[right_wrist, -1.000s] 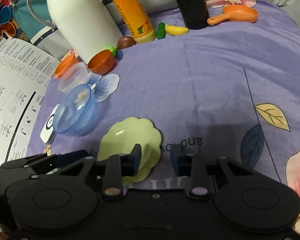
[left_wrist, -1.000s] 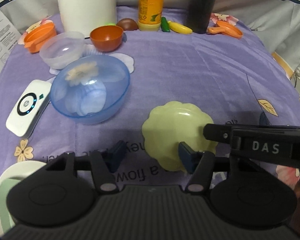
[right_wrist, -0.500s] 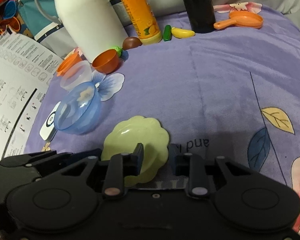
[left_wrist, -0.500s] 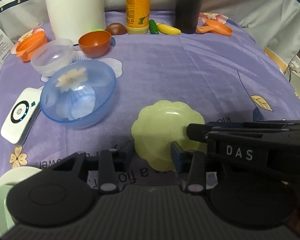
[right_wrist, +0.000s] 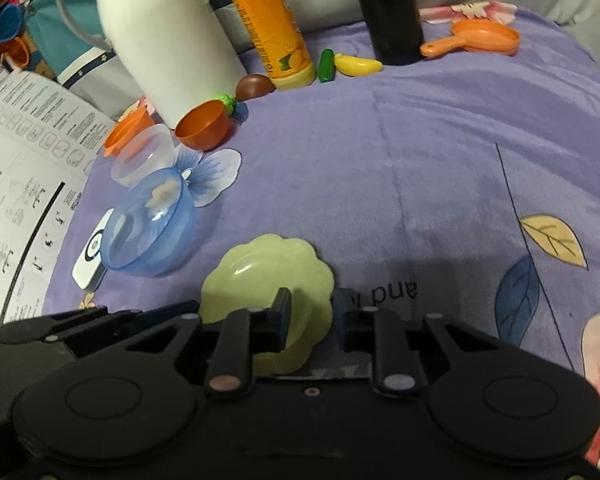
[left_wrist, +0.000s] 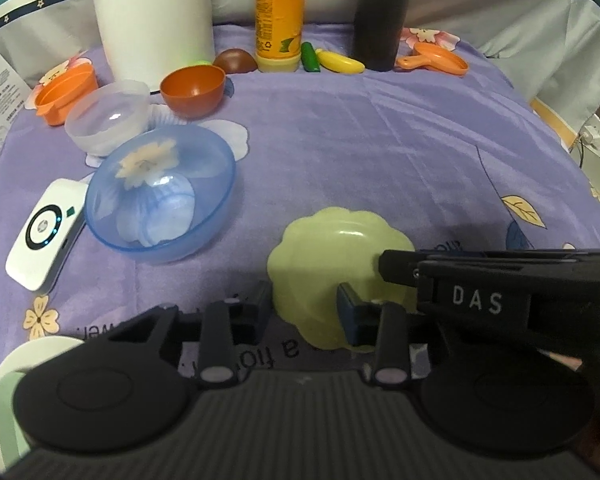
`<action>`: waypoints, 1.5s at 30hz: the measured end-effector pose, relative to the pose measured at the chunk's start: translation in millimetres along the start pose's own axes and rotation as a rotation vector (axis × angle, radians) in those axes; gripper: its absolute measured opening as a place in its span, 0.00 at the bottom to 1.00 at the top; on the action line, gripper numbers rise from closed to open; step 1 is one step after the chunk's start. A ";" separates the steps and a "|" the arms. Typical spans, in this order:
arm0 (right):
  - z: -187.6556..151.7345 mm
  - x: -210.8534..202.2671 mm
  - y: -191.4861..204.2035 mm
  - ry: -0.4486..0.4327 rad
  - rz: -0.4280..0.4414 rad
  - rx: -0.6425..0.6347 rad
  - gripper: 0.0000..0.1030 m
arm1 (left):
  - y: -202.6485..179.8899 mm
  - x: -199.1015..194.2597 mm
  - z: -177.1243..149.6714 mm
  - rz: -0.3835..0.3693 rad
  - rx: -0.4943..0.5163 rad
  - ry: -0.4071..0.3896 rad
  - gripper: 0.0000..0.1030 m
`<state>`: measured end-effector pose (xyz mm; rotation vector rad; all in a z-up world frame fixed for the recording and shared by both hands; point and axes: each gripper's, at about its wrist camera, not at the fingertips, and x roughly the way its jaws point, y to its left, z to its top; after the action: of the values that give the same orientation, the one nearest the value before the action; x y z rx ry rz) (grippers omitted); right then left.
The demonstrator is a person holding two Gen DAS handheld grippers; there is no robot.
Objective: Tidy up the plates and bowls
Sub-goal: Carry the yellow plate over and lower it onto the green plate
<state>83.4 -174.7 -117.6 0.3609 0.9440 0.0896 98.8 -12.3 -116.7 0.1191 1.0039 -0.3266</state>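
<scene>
A: Where is the plate now?

B: The pale green plate point(left_wrist: 332, 256) with the wavy rim lies flat on the purple cloth point(left_wrist: 360, 140), near the front edge. Both grippers are at it.

A: What does the left gripper point(left_wrist: 304, 304) do?

B: Its jaws stand apart, one on each side of the left rim of the plate. The left finger is outside the rim and the right finger is over the inside of the plate. I do not see a firm grasp, so I call it released.

A: And the right gripper point(right_wrist: 312, 312)?

B: In the right wrist view its jaws are also apart and astride the right rim of the plate. The left finger lies over the plate, the right finger is just beside the rim on the cloth. Whether the pads touch the rim, I cannot tell.

A: Where are the bowls?

B: The blue bowl point(left_wrist: 160, 188) stands left of the plate, a little farther back, tilted toward the camera. Behind it is the clear bowl point(left_wrist: 108, 114), then the small brown-orange bowl point(left_wrist: 192, 88) and an orange cup point(left_wrist: 66, 92) at the left.

A: Other things?

B: A white device point(left_wrist: 44, 234) lies just beside the blue bowl at its left. At the back stand a white jug point(left_wrist: 152, 20), an orange bottle point(left_wrist: 280, 16) and a black bottle point(left_wrist: 384, 12). Near them lie a toy banana point(left_wrist: 340, 62) and an orange toy pan point(left_wrist: 436, 58). A printed paper sheet point(right_wrist: 16, 184) is at the left edge
</scene>
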 end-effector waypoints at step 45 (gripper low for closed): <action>-54.1 -61.9 170.6 0.093 0.129 -0.179 0.22 | 125.4 -150.8 -84.2 0.048 -0.113 -0.114 0.34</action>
<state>17.3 -15.1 -40.2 0.2534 0.9957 0.3088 -3.1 159.3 -41.0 0.0217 0.9033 -0.2292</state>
